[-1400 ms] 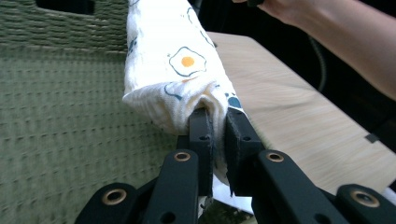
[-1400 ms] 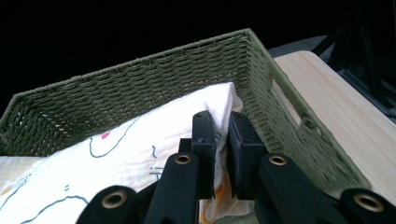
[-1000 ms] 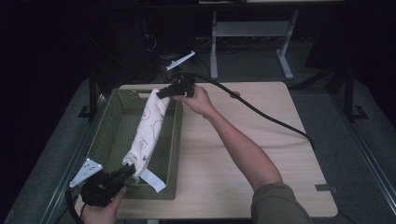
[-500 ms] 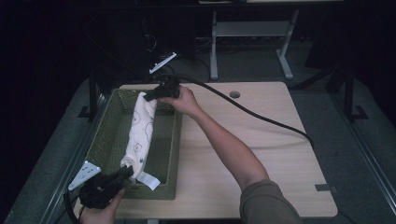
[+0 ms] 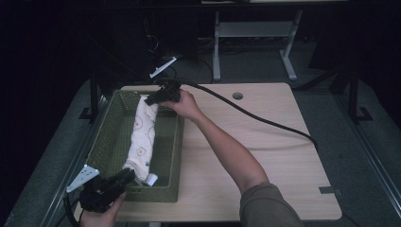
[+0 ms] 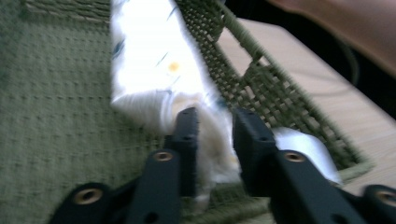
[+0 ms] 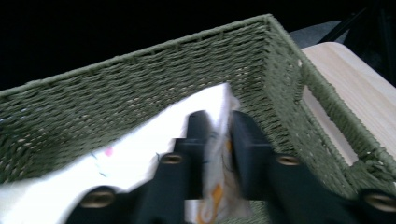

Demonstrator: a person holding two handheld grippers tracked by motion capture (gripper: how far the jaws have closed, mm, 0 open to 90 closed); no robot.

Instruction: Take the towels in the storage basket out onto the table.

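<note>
Inside green basket (image 5: 171, 156), folded cloth (image 5: 143, 137), tongs loosening

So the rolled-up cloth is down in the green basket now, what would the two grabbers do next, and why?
Probably lift both straight out. The folded cloth lies along the basket, and both the left gripper and the right gripper have just been opening, with a cloth end between each pair of jaws and gaps showing beside it. Once the jaws are clear, pulling away shouldn't drag the cloth.
</note>
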